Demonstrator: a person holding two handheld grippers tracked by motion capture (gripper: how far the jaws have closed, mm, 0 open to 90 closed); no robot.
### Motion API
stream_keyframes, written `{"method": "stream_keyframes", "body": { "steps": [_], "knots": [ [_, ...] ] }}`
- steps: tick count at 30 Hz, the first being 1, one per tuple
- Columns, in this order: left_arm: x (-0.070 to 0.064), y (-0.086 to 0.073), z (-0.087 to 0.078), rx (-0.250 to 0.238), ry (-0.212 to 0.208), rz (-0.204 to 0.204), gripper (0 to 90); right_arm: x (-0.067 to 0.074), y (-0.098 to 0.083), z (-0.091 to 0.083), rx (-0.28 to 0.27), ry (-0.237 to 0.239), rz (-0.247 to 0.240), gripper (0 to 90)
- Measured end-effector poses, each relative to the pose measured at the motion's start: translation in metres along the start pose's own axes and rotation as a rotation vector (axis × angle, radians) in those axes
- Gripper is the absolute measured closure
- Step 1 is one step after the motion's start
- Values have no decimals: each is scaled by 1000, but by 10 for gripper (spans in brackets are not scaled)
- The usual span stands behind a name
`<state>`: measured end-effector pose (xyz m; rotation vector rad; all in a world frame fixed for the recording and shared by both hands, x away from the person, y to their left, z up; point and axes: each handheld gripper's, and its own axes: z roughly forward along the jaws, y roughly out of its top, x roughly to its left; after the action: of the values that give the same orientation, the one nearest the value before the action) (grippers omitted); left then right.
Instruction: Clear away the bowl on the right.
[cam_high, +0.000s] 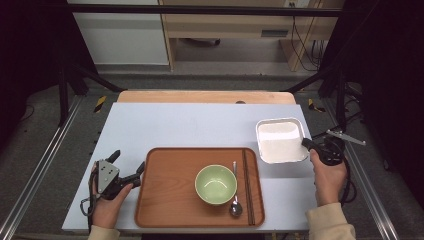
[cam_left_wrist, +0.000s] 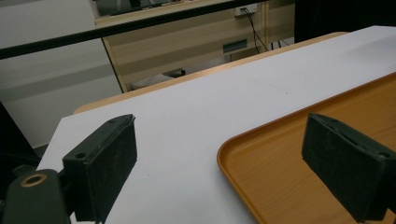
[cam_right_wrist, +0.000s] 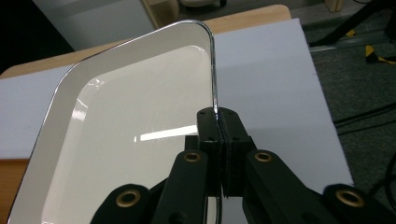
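A white rectangular dish (cam_high: 280, 140) with a shiny rim sits at the right of the table, beyond the tray's right corner. My right gripper (cam_high: 307, 144) is shut on the dish's right rim; in the right gripper view the jaws pinch the thin metal edge of the white dish (cam_right_wrist: 130, 126) at the gripper (cam_right_wrist: 219, 119), and the dish looks tilted up. My left gripper (cam_high: 127, 167) rests open at the left edge of the wooden tray (cam_high: 165, 200), its jaws straddling the tray's corner (cam_left_wrist: 243, 154) with nothing held between them at the gripper (cam_left_wrist: 224, 163).
On the tray stand a green bowl (cam_high: 215, 184), a metal spoon (cam_high: 235, 205) and a pair of dark chopsticks (cam_high: 248, 185). The white tabletop (cam_high: 190, 125) stretches behind. Black frame bars and cables flank the table.
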<state>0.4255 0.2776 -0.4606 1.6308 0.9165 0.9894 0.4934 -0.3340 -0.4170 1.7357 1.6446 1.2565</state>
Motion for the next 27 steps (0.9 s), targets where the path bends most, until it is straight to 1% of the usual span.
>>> {"method": "stream_keyframes", "body": {
  "steps": [2,5,7,9,11,13,15,18,19,21,24,26,27],
  "knots": [
    [-1,3,-1,-3,-5,-10,99,6,2,-1,-6,17,4,891],
    [-3,8,-2,-14,-7,-10,100,15,7,-1,-23,49,9,891],
    [-4,12,-3,-25,-13,-26,100,21,9,0,-36,68,0,891],
    [-6,17,-3,-27,-15,-23,101,29,12,0,-42,82,-7,891],
    [-8,22,-4,-35,-20,-24,102,37,15,1,-47,101,-3,891],
    [-9,26,-3,-38,-25,-28,104,45,18,3,-54,111,-19,891],
    [-11,31,-3,-46,-28,-26,108,52,21,5,-58,130,-19,891],
    [-14,38,1,-48,-43,-17,117,65,25,8,-64,151,-25,891],
    [-16,40,2,-49,-50,-18,118,69,26,10,-64,155,-35,891],
    [-20,45,5,-57,-69,-21,123,77,27,12,-64,167,-37,891],
    [-26,55,11,-74,-87,-15,135,90,28,15,-62,189,-42,891],
    [-31,62,15,-81,-96,-11,143,98,28,18,-65,199,-60,891],
    [-33,66,17,-83,-101,-5,147,102,28,19,-66,205,-61,891]
  ]
}}
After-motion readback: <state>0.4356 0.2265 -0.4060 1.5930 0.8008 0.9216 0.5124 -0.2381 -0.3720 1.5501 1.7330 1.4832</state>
